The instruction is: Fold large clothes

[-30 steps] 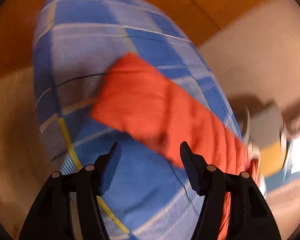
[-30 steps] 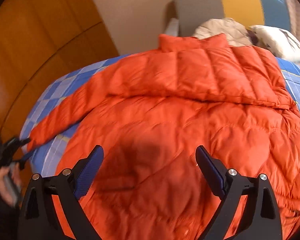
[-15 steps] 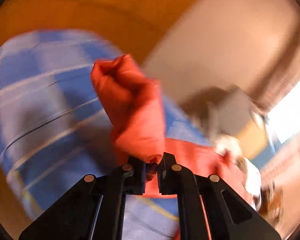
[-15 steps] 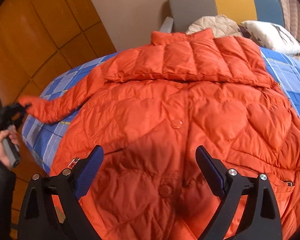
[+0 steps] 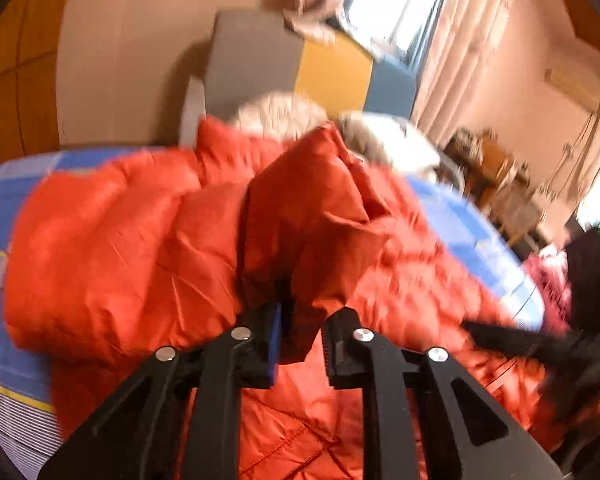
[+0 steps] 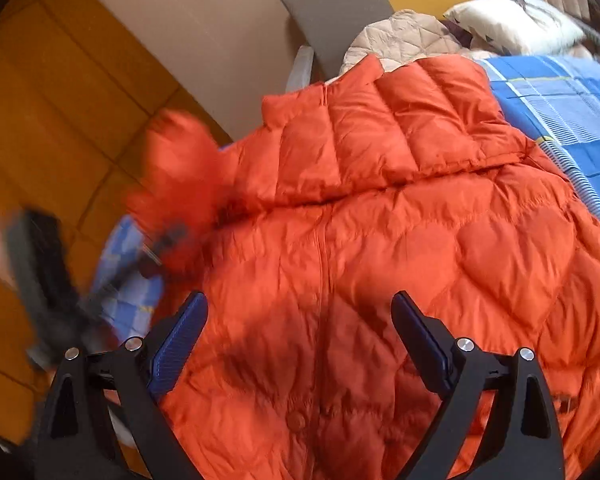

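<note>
An orange puffer jacket (image 6: 400, 240) lies front up on the blue checked bedsheet (image 6: 560, 96), its collar toward the headboard. My left gripper (image 5: 302, 320) grips the end of the left sleeve (image 5: 312, 208); its jaws are easing open with the fabric still between them. The sleeve stands lifted over the jacket's body. In the right wrist view the raised sleeve (image 6: 176, 168) and the left gripper (image 6: 168, 240) are blurred at the left. My right gripper (image 6: 298, 304) hovers open above the jacket's lower front, holding nothing. It shows blurred at the right of the left wrist view (image 5: 500, 336).
A beige quilted garment (image 6: 400, 36) and a white pillow (image 6: 512, 24) lie at the head of the bed, against a grey, yellow and blue headboard (image 5: 260, 60). Wood panelling (image 6: 60, 100) lines the left side. Curtains (image 5: 452, 40) and cluttered furniture (image 5: 496, 176) stand beyond the bed.
The left gripper shut on the sleeve end, lifted it off the sheet and swung it across over the jacket's body, rolling as it went. The right gripper shifted a little over the jacket front.
</note>
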The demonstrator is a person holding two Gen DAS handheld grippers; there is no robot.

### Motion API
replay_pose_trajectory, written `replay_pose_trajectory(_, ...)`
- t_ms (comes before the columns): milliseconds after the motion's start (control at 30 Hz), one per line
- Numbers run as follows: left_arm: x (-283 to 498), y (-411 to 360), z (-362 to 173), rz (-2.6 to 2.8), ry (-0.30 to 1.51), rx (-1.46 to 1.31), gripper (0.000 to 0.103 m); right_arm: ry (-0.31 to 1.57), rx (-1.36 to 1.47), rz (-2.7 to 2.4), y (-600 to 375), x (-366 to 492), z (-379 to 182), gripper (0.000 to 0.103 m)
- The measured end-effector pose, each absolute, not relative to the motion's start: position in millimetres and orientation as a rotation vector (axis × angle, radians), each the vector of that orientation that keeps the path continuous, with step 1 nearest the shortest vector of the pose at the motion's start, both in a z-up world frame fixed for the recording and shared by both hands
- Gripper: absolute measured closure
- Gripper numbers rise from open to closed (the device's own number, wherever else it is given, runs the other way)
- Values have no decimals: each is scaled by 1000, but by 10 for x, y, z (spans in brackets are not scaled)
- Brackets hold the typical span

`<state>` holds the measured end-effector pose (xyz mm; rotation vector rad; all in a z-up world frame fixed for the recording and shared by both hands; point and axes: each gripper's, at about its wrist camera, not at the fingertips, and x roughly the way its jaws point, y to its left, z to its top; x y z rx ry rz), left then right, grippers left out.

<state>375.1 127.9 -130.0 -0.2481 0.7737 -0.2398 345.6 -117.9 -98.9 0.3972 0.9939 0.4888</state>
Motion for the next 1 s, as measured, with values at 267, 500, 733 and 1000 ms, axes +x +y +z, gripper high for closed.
replay_pose_trajectory(267, 3770, 1161, -1458, -223, 838, -217, 75, 1056, 552, 620, -791, 4027, -1106, 14)
replay_pose_trajectory(500, 3542, 808, -1318, -229, 790, -187, 33, 1112, 407, 623, -272, 4284, -1214, 86)
replay_pose_trajectory(733, 3158, 1354, -1144, -85, 713, -310, 32, 899, 334, 577, -483, 4313, -623, 95)
replay_pose_trajectory(1000, 3258, 1849, -1274, 109, 769, -360, 32, 758, 276, 406, -1011, 4725, -284, 95)
